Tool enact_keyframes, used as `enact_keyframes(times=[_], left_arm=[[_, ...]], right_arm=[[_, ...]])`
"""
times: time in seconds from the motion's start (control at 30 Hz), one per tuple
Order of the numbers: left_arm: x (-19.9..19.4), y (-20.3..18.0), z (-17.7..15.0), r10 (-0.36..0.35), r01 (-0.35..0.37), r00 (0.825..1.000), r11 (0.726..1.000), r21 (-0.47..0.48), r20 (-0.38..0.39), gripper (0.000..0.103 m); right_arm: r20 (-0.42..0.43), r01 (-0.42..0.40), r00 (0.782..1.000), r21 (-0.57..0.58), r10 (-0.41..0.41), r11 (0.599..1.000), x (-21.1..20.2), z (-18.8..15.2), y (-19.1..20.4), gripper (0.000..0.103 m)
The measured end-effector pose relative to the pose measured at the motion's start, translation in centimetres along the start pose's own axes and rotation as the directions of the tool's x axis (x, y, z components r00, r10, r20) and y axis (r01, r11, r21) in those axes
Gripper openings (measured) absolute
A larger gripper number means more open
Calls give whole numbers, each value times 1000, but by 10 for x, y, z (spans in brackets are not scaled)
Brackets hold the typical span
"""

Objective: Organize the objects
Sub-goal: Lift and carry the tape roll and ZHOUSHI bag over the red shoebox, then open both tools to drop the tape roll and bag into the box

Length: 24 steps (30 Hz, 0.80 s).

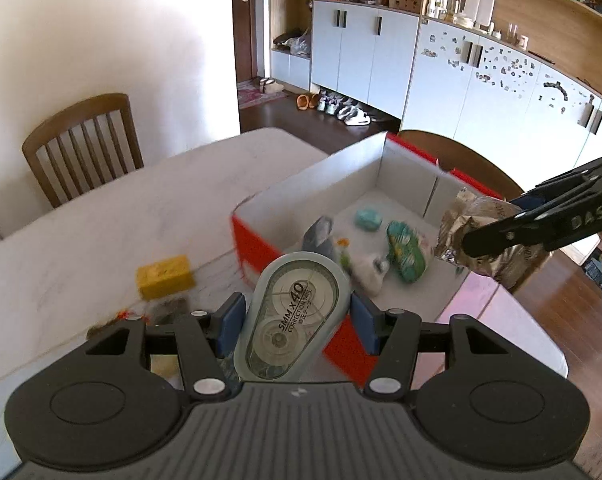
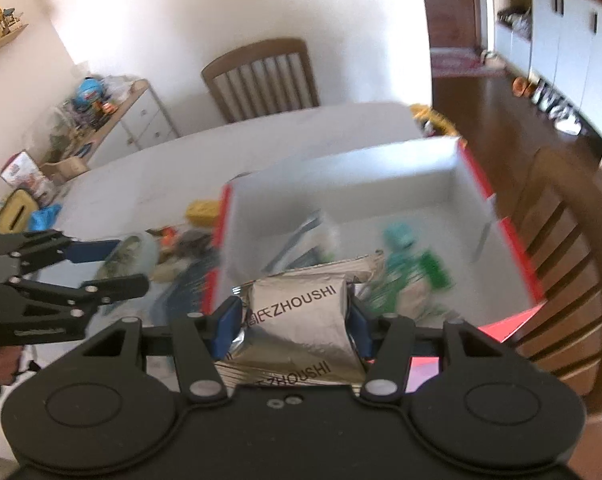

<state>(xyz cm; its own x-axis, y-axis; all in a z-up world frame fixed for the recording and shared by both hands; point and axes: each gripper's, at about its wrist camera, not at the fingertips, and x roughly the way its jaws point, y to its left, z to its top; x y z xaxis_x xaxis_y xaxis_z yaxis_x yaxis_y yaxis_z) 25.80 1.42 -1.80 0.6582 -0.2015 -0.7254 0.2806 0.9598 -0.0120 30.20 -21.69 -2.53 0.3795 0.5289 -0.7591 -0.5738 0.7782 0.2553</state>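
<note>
My left gripper (image 1: 297, 320) is shut on a grey correction tape dispenser (image 1: 293, 312) and holds it above the near left corner of a red box with a grey inside (image 1: 341, 176). My right gripper (image 2: 295, 320) is shut on a silver foil packet marked ZHOUSHI (image 2: 301, 320) above the box (image 2: 341, 176). The right gripper (image 1: 497, 236) with the packet (image 1: 457, 224) also shows at the right of the left wrist view. The left gripper (image 2: 121, 264) shows at the left of the right wrist view. Inside the box lie a green packet (image 1: 407, 252), a teal item (image 1: 368, 219) and a white wrapper (image 1: 367, 272).
A yellow block (image 1: 165, 277) and some small dark items (image 1: 169, 308) lie on the white table (image 1: 121, 216) left of the box. Wooden chairs (image 1: 83, 148) stand at the far side and the right side (image 2: 561, 260). Cabinets line the back wall.
</note>
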Motion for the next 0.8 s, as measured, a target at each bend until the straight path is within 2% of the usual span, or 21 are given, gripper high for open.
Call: enact_keyframes(times=[0.3, 0.63, 0.8], left_arm=[[37, -42, 54, 22, -23, 1000, 999, -34, -10, 56], [87, -67, 106, 59, -61, 998, 995, -75, -28, 56], [127, -72, 112, 84, -90, 993, 993, -70, -89, 56]], right_arm=[[59, 44, 997, -43, -41, 998, 4, 19, -46, 55], [11, 33, 999, -111, -32, 993, 33, 19, -60, 55], [-19, 43, 999, -184, -47, 982, 52, 14, -55, 55]])
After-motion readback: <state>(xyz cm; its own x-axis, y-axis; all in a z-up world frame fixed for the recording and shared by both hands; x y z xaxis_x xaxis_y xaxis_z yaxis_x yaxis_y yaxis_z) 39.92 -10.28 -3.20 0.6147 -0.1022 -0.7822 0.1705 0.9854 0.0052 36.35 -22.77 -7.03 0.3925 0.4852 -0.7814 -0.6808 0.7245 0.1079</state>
